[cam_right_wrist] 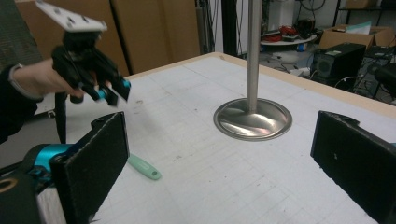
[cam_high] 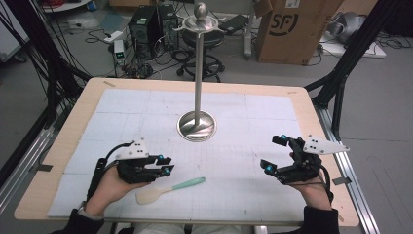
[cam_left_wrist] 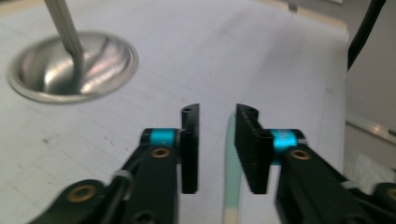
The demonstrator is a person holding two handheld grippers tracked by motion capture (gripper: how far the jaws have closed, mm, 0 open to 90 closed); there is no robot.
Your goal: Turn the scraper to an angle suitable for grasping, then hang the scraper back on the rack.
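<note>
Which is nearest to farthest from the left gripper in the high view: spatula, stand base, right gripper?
From the left gripper:
1. Spatula, on the mat just below its fingers.
2. Stand base, mid-table, farther up.
3. Right gripper, across the mat at the right.

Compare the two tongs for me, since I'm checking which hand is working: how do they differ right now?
The left tongs stand with a narrow gap between the jaws; the right tongs gape wide. The left tongs hang just above the spatula, whose mint handle shows between the jaws, untouched; the right tongs have only bare mat beneath. The left tongs point toward the table's middle from the left, the right ones from the right. Both are black with blue accents and hold nothing.
</note>
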